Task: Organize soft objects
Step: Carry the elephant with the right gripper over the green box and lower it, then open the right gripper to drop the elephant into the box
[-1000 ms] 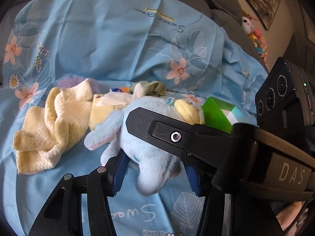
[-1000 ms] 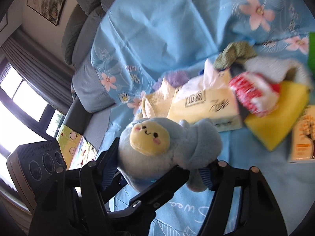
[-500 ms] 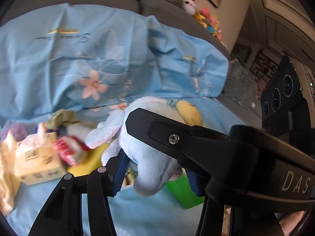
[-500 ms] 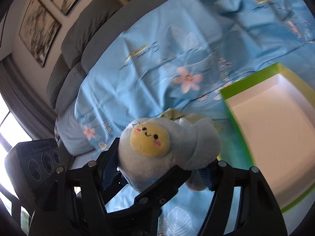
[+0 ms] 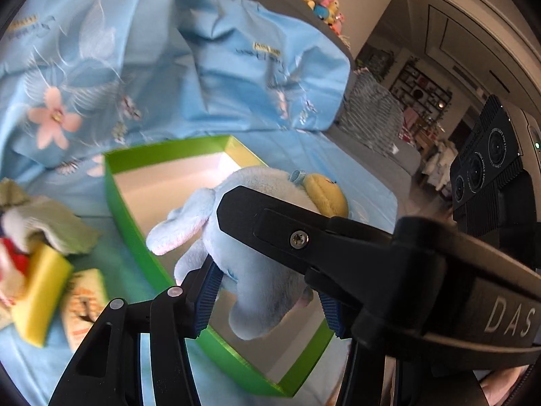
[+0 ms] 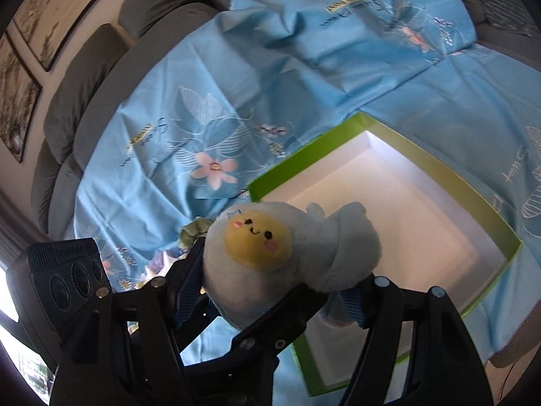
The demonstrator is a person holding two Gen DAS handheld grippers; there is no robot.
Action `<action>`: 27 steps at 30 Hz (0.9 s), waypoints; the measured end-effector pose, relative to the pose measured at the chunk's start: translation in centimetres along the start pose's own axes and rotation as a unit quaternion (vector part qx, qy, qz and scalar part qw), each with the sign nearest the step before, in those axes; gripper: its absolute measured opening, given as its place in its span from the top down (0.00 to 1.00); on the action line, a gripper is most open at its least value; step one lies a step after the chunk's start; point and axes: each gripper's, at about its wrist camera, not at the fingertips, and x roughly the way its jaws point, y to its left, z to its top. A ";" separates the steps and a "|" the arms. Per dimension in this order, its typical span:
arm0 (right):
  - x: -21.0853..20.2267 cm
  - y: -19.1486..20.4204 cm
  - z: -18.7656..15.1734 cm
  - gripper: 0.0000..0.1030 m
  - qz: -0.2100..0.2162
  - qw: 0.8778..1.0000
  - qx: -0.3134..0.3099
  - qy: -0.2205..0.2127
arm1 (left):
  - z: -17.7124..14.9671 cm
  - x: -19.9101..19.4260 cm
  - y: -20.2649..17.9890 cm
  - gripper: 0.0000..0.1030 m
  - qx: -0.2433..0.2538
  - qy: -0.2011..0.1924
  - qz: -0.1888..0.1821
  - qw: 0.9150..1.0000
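A light-blue plush toy [image 5: 257, 264] with a yellow smiling face [image 6: 257, 240] is held by both grippers at once. My left gripper [image 5: 267, 301] is shut on its body, and my right gripper [image 6: 270, 301] is shut on it from the other side. The plush hangs above a green box [image 5: 135, 233] with a white inside, which also shows in the right wrist view [image 6: 439, 169]. The box looks empty where it is not hidden by the plush and the grippers.
A blue flowered sheet [image 6: 203, 108] covers a grey sofa [image 6: 77, 77]. Left of the box lie a yellow sponge [image 5: 40, 294], a small printed packet [image 5: 84, 308], a greenish cloth [image 5: 57, 226] and a red and white item [image 5: 10, 257]. Plush toys [image 5: 321, 3] sit far back.
Both grippers have carried the plush to the right, away from the pile of towel, tissue box and sponge. The green box has come under the plush.
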 end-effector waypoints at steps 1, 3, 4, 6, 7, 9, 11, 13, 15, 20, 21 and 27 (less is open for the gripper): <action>0.1 -0.5 0.0 0.32 -0.007 1.000 0.007 0.004 | -0.1 0.5 0.1 0.47 -0.004 0.006 -0.005 1.000; 0.5 -1.5 0.1 0.31 -0.019 1.000 0.017 0.012 | -0.3 1.5 0.1 0.47 -0.014 0.021 -0.012 1.000; 0.7 -1.9 0.2 0.30 -0.024 0.999 0.023 0.018 | -0.4 1.9 0.2 0.47 -0.021 0.026 -0.014 0.999; 1.1 -2.6 0.4 0.30 -0.030 0.999 0.034 0.025 | -0.6 2.6 0.2 0.47 -0.029 0.033 -0.012 0.999; 1.3 -3.0 0.4 0.30 -0.030 0.998 0.040 0.027 | -0.7 2.8 0.1 0.47 -0.031 0.036 -0.008 0.999; 1.6 -3.4 0.4 0.29 -0.033 0.998 0.048 0.033 | -0.8 3.0 0.0 0.47 -0.030 0.041 0.001 0.999; 1.8 -3.7 0.3 0.29 -0.037 0.997 0.055 0.036 | -1.1 2.9 0.1 0.47 -0.028 0.041 0.005 0.999; 1.7 -3.8 0.3 0.19 -0.044 0.997 0.058 0.035 | -1.1 2.8 0.1 0.47 -0.028 0.042 0.008 0.999; 1.5 -3.8 0.3 0.10 -0.045 0.997 0.058 0.029 | -1.1 2.3 0.2 0.46 -0.032 0.043 0.009 0.999; 0.6 -3.1 0.5 0.01 -0.043 0.998 0.049 0.007 | -1.3 0.3 0.8 0.29 -0.035 0.035 0.015 0.999; 0.3 -2.8 0.5 0.01 -0.040 0.998 0.047 0.002 | -1.4 -0.3 1.0 0.28 -0.035 0.029 0.017 0.999; -0.2 -0.5 0.1 0.01 -0.020 1.000 0.020 0.000 | -2.5 -4.8 2.9 0.28 -0.050 0.007 0.069 0.996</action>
